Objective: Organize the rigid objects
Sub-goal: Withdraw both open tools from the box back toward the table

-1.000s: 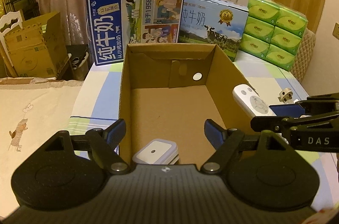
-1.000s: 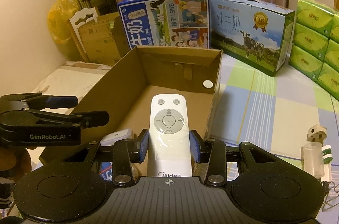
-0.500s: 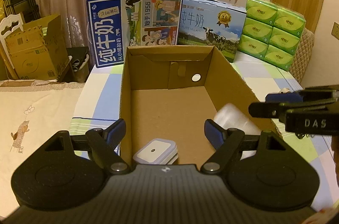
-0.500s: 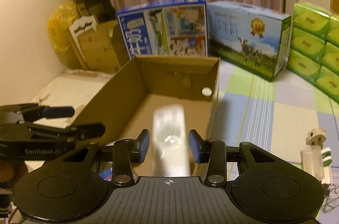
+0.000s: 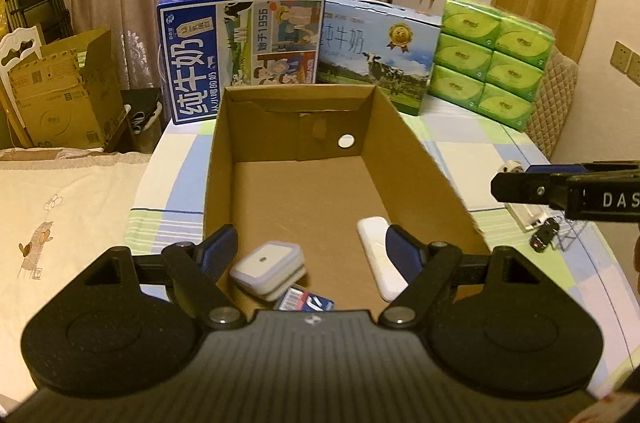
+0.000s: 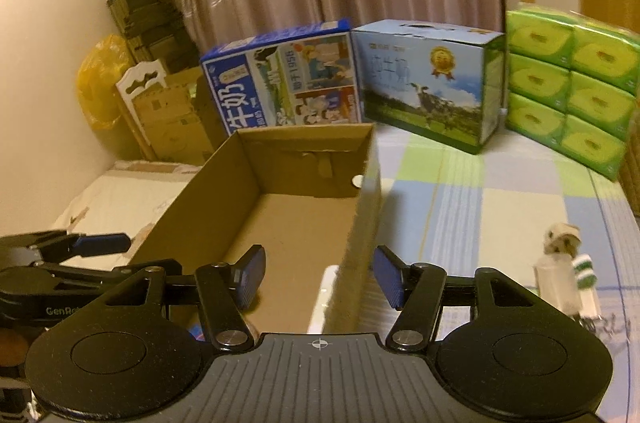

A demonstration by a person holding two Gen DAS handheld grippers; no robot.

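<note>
The jaws of the right gripper [image 6: 319, 278] have just been opening and now stand apart with nothing pressed between them; the white remote [image 5: 378, 265] they let go lies inside the cardboard box [image 5: 416, 159], along its right wall at the near end. The jaws of the left gripper [image 5: 312, 252] hang wide and empty above the box's near end.

Also at the near end of the box lie a white square case [image 5: 269, 265] and, just nearer, a blue packet [image 5: 306, 302].

To finish this release well, I would lift the right gripper straight clear of the box's right wall, so a finger does not catch the cardboard and drag the box.

Right of the box, on the checked surface [image 6: 472, 219], a small plug adapter [image 6: 563, 238] and a clear little bottle [image 6: 558, 281] look like likely next pickups; approach them low with the jaws wide.
</note>
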